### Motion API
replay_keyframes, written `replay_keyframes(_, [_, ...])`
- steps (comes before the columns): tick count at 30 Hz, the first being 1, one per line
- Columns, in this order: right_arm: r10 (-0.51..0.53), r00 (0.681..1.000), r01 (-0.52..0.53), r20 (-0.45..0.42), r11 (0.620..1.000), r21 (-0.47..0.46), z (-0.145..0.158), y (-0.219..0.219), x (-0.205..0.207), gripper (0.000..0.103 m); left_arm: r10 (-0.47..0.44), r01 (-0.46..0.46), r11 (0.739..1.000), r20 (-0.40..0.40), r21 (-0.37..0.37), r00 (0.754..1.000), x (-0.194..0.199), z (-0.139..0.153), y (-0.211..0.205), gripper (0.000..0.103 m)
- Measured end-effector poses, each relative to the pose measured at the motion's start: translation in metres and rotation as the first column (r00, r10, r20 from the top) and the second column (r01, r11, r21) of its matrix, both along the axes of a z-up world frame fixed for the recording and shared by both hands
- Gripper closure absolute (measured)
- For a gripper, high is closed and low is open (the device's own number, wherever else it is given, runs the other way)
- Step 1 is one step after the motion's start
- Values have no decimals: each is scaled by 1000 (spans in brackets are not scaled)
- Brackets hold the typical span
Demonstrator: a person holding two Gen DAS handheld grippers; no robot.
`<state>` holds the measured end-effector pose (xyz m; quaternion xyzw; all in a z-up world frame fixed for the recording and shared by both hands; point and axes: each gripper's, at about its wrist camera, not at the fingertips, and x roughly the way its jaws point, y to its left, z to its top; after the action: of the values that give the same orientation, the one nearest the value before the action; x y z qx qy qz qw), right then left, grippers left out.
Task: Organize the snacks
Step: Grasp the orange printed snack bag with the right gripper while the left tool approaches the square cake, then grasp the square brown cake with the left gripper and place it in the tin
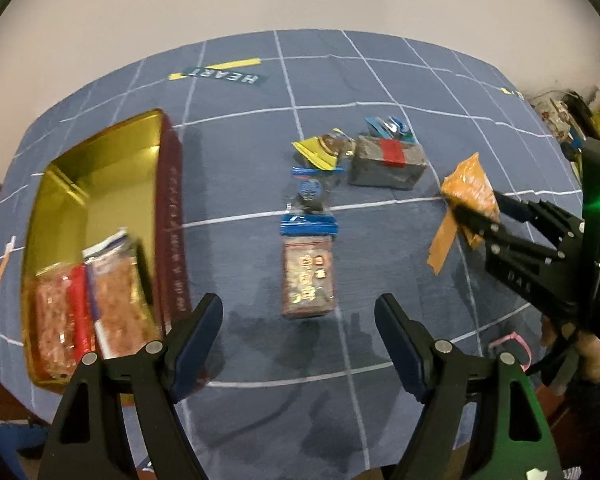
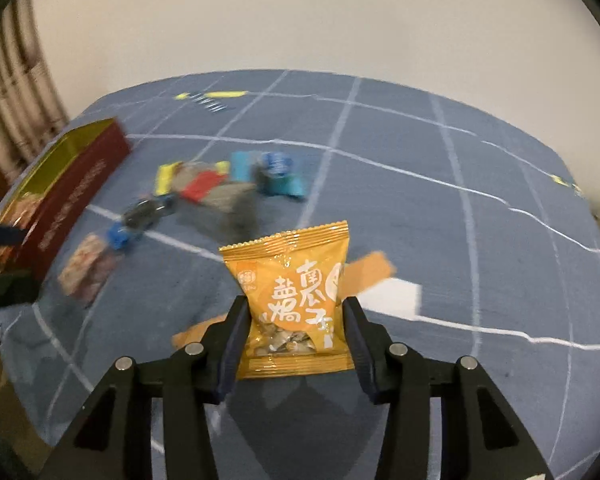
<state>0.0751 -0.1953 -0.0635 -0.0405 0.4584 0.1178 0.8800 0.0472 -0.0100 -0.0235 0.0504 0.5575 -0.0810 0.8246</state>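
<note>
My right gripper [image 2: 296, 312] is shut on an orange snack packet [image 2: 292, 292] and holds it above the blue cloth; it shows at the right of the left wrist view [image 1: 470, 188]. My left gripper [image 1: 300, 320] is open and empty, just short of a brown snack packet [image 1: 308, 280]. A red tin with a gold inside [image 1: 100, 184] stands at the left and holds several snack packets [image 1: 88, 300]. More snacks lie mid-table: a grey packet with a red band [image 1: 388, 160], a yellow one [image 1: 316, 152] and blue-wrapped ones [image 1: 310, 192].
A blue checked tablecloth [image 1: 260, 400] covers the table. An orange strip [image 1: 444, 244] lies under the held packet. A cluttered pile [image 1: 568, 120] sits past the table's right edge. A white wall stands behind.
</note>
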Motion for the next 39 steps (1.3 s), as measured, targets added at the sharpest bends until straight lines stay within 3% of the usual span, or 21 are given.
replay_keyframes(5, [-89,996,89,28,996,-1,-5,-12,2,55,16,-17,1000,-30,-23,999,13,-11,1,30])
replay_keyframes(14, [-96,994,96,55,995,-1,-7,-10,-1,55,50,-56,997,-118,-54,992,28,-35,5,51])
replay_keyframes(25, [-97,993,98,68,995,-3,-8,-10,-5,53,30,-38,997,-122,-64,992,39,-40,1,73])
replay_keyframes(39, [-98,993,99,67,995,-6,-8,-8,-5,53,-5,1,999,-99,-37,995,27,-32,-5,76])
